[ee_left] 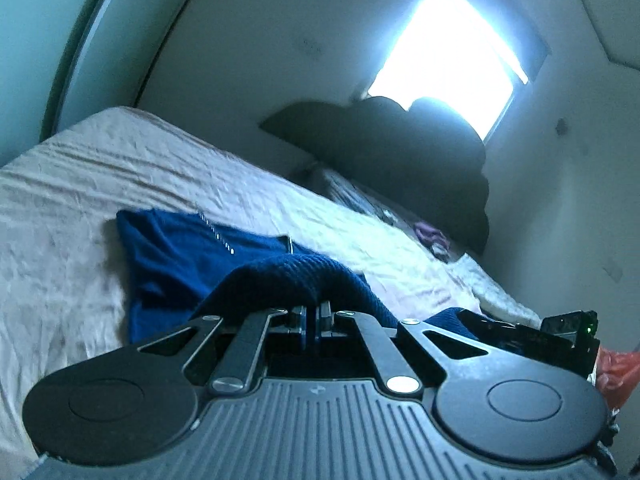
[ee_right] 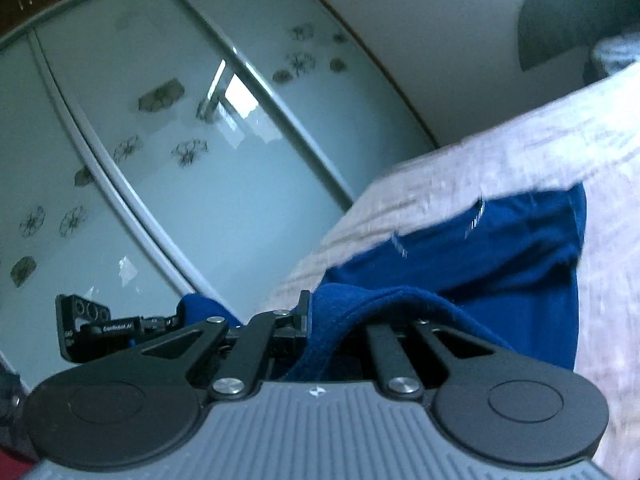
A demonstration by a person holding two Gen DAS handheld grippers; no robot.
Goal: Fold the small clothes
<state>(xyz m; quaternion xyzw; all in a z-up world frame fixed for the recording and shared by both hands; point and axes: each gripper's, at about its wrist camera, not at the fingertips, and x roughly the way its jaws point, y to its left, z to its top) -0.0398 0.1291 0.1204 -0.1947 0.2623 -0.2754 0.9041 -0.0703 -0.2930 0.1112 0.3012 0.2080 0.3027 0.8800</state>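
Note:
A dark blue knit garment (ee_left: pixel 192 264) lies on the pale bed sheet (ee_left: pixel 80 184). My left gripper (ee_left: pixel 314 314) is shut on a ribbed edge of the blue garment, which bunches over the jaws. In the right wrist view the same garment (ee_right: pixel 500 248) spreads over the sheet (ee_right: pixel 520 148). My right gripper (ee_right: pixel 320 320) is shut on another edge of it; cloth drapes over the right finger and hides it. The right gripper also shows at the lower right of the left wrist view (ee_left: pixel 540 332), and the left gripper at the lower left of the right wrist view (ee_right: pixel 100 328).
A dark pile of bedding (ee_left: pixel 408 160) sits at the head of the bed under a bright window (ee_left: pixel 452 52). A wardrobe with frosted flowered sliding doors (ee_right: pixel 160 140) stands beyond the bed's edge. An orange bag (ee_left: pixel 616 372) lies at the right.

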